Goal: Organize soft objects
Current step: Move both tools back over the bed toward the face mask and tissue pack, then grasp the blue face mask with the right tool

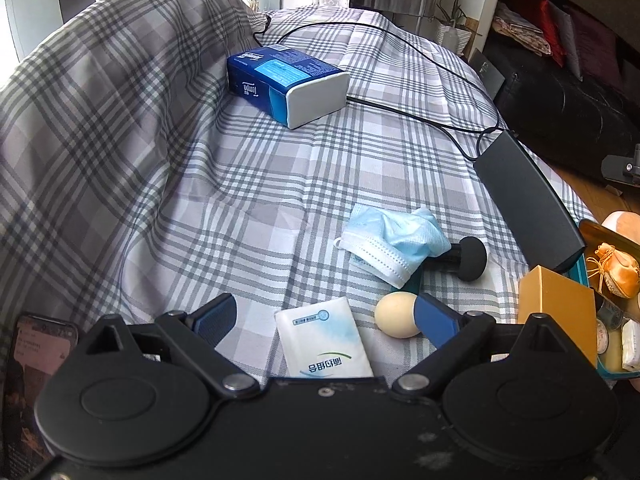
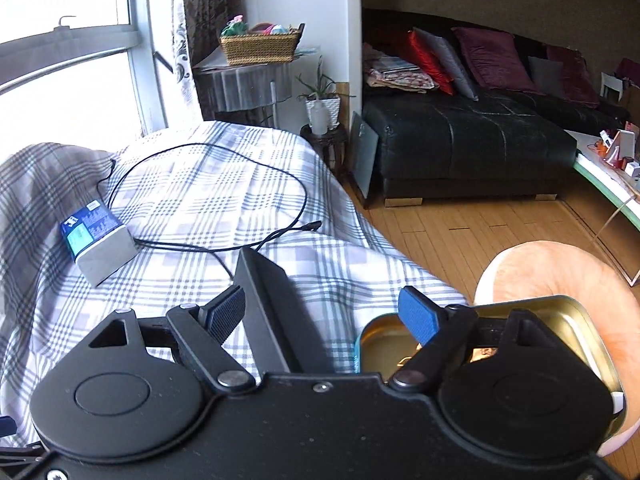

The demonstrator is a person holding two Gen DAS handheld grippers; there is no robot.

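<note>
The left gripper (image 1: pixel 325 318) hangs over the bed with its jaws spread wide and nothing pressed between them; a small white tissue packet (image 1: pixel 325 342) lies flat on the cloth in the gap, clear of both pads. Just beside the right-hand pad sits a pale egg-shaped object (image 1: pixel 397 314). Beyond it a crumpled blue face mask (image 1: pixel 394 242) lies draped over one end of a small black dumbbell-shaped thing (image 1: pixel 466 258).

The right gripper (image 2: pixel 322 314) also stands wide apart and grips nothing. Below its gap runs a long black bar-shaped device (image 2: pixel 276 308), and under its right finger an open gold-lined tin (image 2: pixel 576 320) rests on a peach cushion (image 2: pixel 560 268).

The surface is a grey-and-white plaid sheet (image 1: pixel 248 184), rumpled and rising into a draped hump at the left. Well up the sheet lies a blue tissue pack (image 1: pixel 286 82), with a black cable (image 1: pixel 404 44) looping past it to the bar device. A phone (image 1: pixel 36 354) shows at the lower left of the left wrist view, and a gold box (image 1: pixel 554 304) stands near the tin.

The middle of the sheet between the mask and the blue pack is bare. The bed's right edge drops to a wooden floor (image 2: pixel 460 232), open as far as a black sofa (image 2: pixel 472 148); a window (image 2: pixel 64 40) is behind the bed.
</note>
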